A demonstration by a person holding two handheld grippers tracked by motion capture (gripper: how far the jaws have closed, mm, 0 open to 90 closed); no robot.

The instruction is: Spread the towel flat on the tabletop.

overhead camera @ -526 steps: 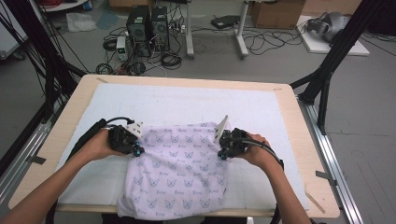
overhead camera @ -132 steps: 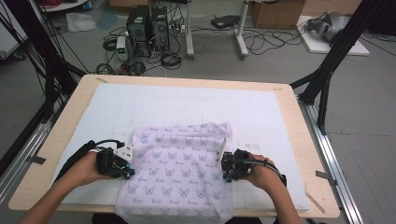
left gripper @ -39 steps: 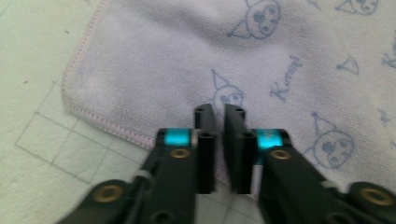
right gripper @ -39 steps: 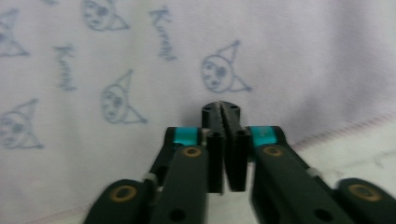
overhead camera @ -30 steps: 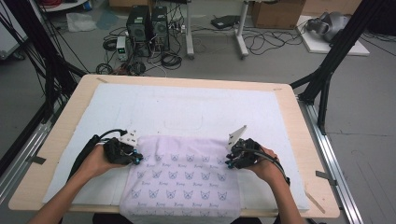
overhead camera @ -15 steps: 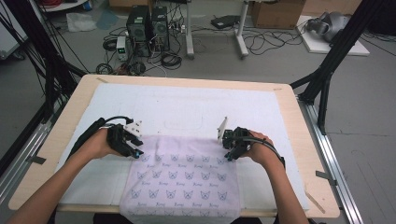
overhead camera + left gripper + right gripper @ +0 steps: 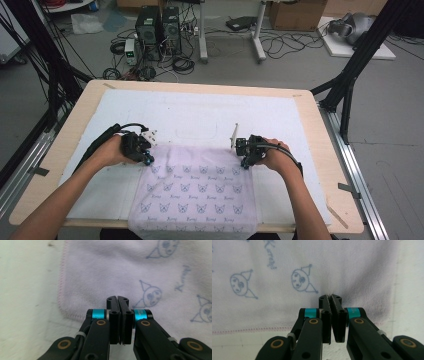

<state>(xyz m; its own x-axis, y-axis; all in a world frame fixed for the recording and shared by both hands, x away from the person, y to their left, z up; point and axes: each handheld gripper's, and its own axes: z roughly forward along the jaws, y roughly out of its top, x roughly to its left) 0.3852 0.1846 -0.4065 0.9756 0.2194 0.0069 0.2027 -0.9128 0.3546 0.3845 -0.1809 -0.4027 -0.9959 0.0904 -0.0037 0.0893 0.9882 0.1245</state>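
Note:
A lilac towel [image 7: 195, 187] printed with small cat faces lies flat on the white mat, its near edge hanging over the table's front. My left gripper [image 7: 146, 160] sits at the towel's far left corner. Its jaws have just been closing and now meet over the towel [image 7: 155, 270] near its hem, with no cloth visible between them. My right gripper [image 7: 245, 163] is at the far right corner. Its jaws have also just been closing and pinch a small pucker of towel [image 7: 287, 262] at their tips.
The white mat [image 7: 200, 112] covers most of the wooden table [image 7: 80, 107]. Behind the table, computer cases [image 7: 159, 25] and cables lie on the floor. Black frame legs [image 7: 350, 75] stand at the right, and a metal rail [image 7: 350, 165] runs along the table's right side.
Half a second ago both grippers stood a little beyond the towel's far edge. They have come back onto its two far corners, and the towel now lies flatter.

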